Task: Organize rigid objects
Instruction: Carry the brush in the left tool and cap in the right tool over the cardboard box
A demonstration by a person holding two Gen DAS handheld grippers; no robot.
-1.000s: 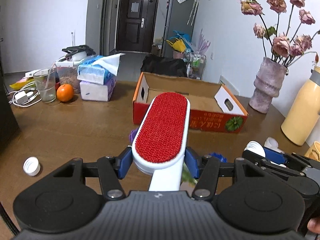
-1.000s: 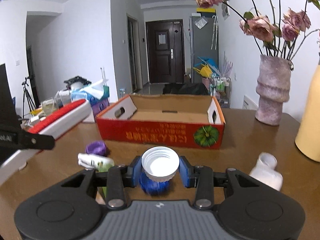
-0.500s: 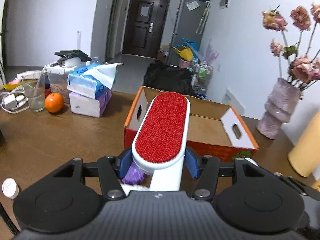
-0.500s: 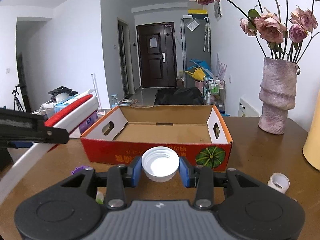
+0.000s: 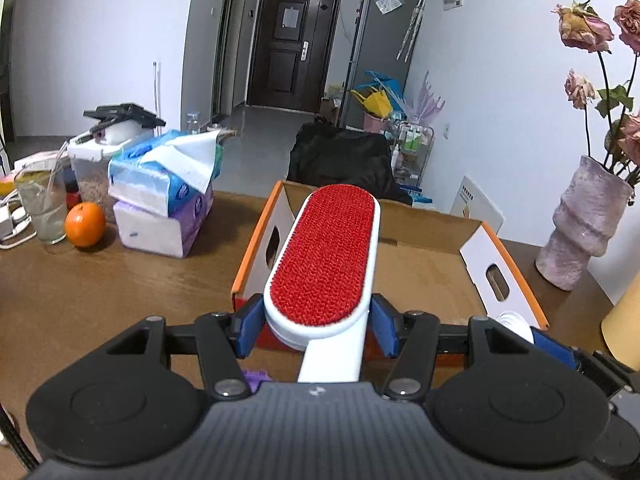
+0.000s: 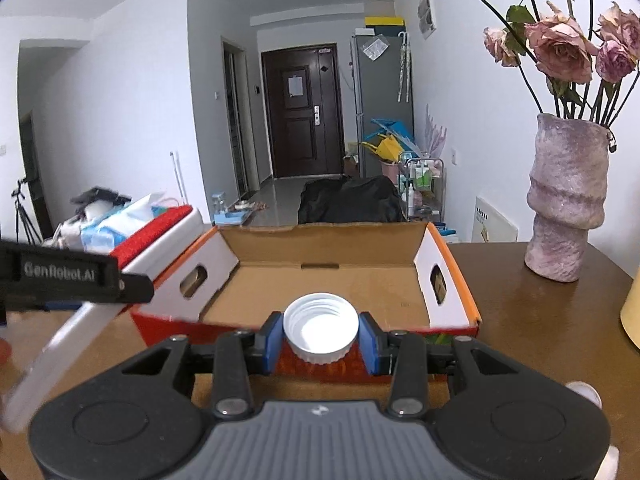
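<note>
My left gripper (image 5: 316, 330) is shut on a white lint brush (image 5: 326, 258) with a red bristle face. The brush head reaches over the near left wall of the open cardboard box (image 5: 424, 276). My right gripper (image 6: 321, 340) is shut on a white screw cap (image 6: 320, 326), hollow side up, held just over the box's (image 6: 320, 284) near red wall. The box floor is bare. In the right wrist view the lint brush (image 6: 156, 244) and the left gripper's black body (image 6: 60, 278) come in from the left. The right gripper's blue finger (image 5: 554, 346) shows at the left view's right edge.
Stacked tissue packs (image 5: 164, 196), an orange (image 5: 85, 224) and a glass (image 5: 42, 208) stand left of the box. A pink vase with dried roses (image 6: 568, 200) and a yellow flask (image 5: 624, 320) stand to the right. A small purple thing (image 5: 256, 378) lies under the left gripper.
Both grippers have moved forward toward the box, carrying the brush and the cap. The box looms larger, and the items on the near table have dropped out of sight.
</note>
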